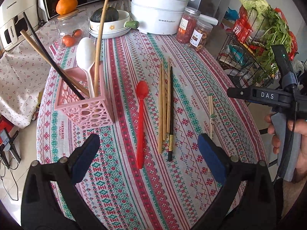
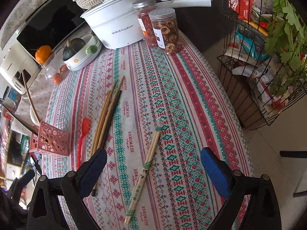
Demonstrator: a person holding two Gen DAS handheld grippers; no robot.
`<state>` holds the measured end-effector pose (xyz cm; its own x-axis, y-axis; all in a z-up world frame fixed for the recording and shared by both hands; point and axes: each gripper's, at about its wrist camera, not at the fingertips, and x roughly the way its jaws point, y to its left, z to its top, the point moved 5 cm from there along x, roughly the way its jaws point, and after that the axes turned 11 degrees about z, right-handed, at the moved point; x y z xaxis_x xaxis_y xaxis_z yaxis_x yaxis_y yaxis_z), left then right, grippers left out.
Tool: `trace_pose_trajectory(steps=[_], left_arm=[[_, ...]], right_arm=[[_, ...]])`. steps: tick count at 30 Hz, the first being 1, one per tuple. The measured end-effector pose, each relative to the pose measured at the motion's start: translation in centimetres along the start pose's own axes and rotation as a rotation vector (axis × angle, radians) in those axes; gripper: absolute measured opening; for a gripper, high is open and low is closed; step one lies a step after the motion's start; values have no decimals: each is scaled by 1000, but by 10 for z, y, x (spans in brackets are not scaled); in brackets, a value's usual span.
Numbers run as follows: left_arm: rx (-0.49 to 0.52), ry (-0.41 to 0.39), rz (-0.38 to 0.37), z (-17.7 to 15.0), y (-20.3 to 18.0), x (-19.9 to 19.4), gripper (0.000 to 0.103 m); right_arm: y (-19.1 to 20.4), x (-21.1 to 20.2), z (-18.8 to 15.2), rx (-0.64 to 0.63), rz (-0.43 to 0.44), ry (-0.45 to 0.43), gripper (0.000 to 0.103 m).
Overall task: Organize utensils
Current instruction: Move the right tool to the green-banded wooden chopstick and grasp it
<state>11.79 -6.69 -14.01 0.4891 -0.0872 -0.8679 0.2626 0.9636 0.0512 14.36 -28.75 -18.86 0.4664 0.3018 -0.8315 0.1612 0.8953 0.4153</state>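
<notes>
Both claws stand wide and empty above the patterned tablecloth (image 1: pixel 191 72). The left gripper (image 1: pixel 147 159) hovers over the red spoon (image 1: pixel 141 122) and loose chopsticks (image 1: pixel 165 103) at frame centre. The right gripper (image 2: pixel 153 170) straddles a paper-wrapped chopstick pair (image 2: pixel 143 174) at lower centre. At left, the pink holder (image 1: pixel 84 105) contains a white spoon (image 1: pixel 85 57) and several chopsticks; their lower ends are hidden inside it.

Patterned tablecloth (image 2: pixel 172 103) over table; wire rack (image 2: pixel 268 88) beside; pale floor (image 2: pixel 272 145), possibly tiled.
</notes>
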Motion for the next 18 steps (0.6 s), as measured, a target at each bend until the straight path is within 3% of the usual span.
trace_pose_trajectory(steps=[6,16,18], left_arm=[[56,18,22,2,-20,7,101],[55,36,50,7,-23,18,101],[39,26,41,12,-22,15,101]], right_arm=[[-16,24,-6,-29,-83,51,99],[-6,76,-24,-170,-89,219,98],[-7,77,-23,-187,-103,214,89]])
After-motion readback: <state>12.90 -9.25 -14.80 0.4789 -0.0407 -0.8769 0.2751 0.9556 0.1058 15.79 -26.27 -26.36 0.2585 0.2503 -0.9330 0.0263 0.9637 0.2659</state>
